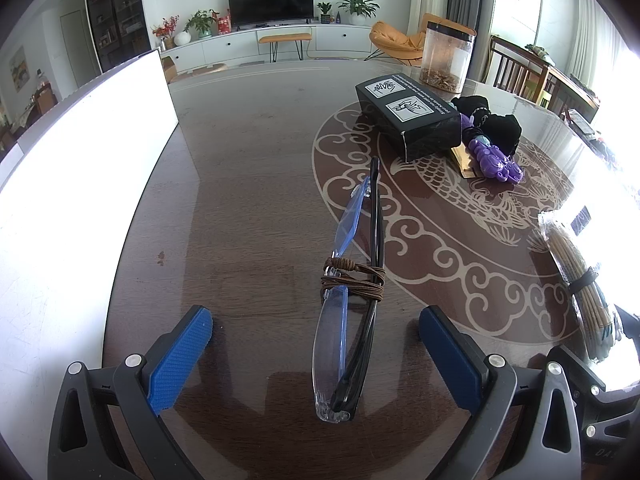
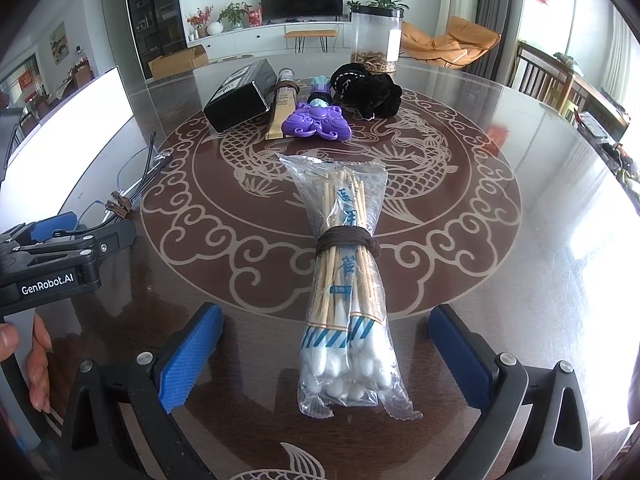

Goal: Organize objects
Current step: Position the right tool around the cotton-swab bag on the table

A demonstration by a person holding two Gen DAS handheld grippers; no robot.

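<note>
Left gripper (image 1: pixel 316 344) wide open, pads clear of the folded glasses (image 1: pixel 348 300), which lie on the table (image 1: pixel 248 200) between the fingers, brown cord (image 1: pixel 352 282) wrapped round the middle. Right gripper (image 2: pixel 326 344) fully spread, gripping nothing; bag of cotton swabs (image 2: pixel 344 292) lies flat between its blue pads (image 2: pixel 188 356), untouched, cord-tied. Black box (image 2: pixel 236 96) and purple toy (image 2: pixel 316 122) well ahead.
</note>
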